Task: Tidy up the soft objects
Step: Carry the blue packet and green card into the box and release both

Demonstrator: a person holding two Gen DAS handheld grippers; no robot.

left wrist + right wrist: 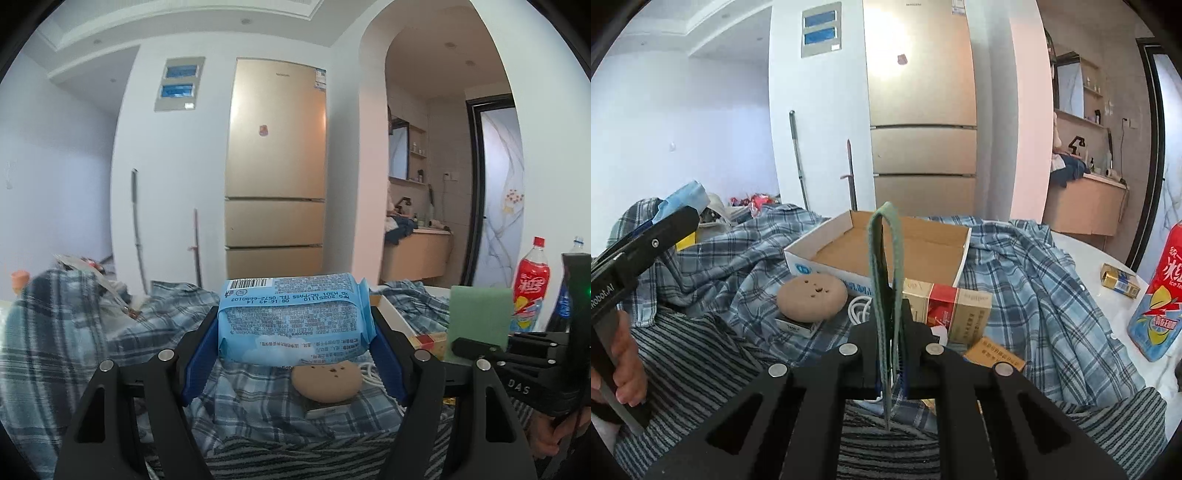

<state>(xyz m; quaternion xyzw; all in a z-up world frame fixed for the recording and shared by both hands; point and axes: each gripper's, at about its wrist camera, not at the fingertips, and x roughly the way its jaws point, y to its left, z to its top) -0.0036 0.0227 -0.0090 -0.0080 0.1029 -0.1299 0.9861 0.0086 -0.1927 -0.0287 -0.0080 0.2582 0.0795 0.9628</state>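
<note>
My left gripper (295, 325) has its jaws spread about as wide as the blue wipes pack (291, 317) and clamped on it, lifted above the plaid shirt (66, 332), while my right gripper (888, 332) is pinched nearly closed on the thin green scouring pad (886, 280), held upright on edge just before the open cardboard box (886, 240). I judge the step is to drop both soft things into that box, so I'd carry the pad forward over the rim first. I'd keep the pack level, clear of the tan round sponge (812, 298) and the cigarette carton (953, 314), and release low.
</note>
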